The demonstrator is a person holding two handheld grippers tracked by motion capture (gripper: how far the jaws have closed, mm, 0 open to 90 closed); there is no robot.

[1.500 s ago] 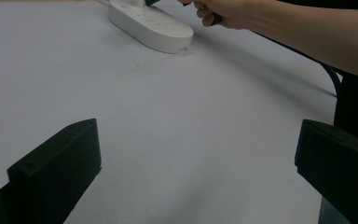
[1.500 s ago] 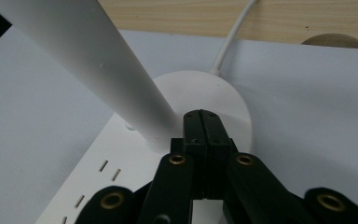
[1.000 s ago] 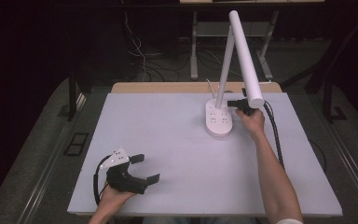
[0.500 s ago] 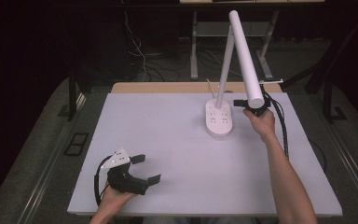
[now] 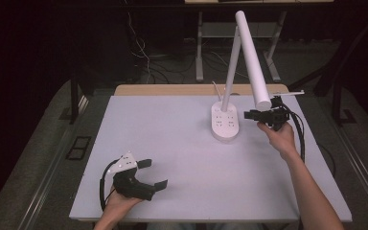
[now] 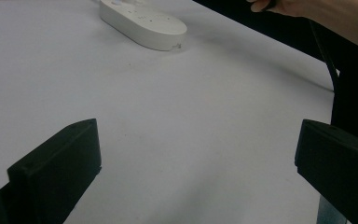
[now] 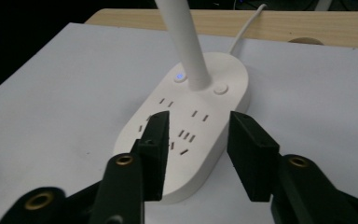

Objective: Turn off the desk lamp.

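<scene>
The desk lamp [image 5: 228, 122] stands near the counter's far edge; the right tongs [image 5: 260, 114], jaws just parted and pinching nothing, should back off level, clear of the lamp head, while the left tongs [image 5: 154, 174] rest spread at the near edge.

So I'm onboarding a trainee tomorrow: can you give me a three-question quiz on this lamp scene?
1. True or false: the right gripper is clamped on the lamp head.
2. What glows on the lamp base? A) a red light B) a blue light C) nothing
3. What lies between the jaws of the left gripper?

Key
1. False. Its jaws have just been opening and stand apart with nothing between them, just right of the base.
2. B: a small blue light beside the stem.
3. Nothing; the jaws stand wide apart over bare table.
</scene>
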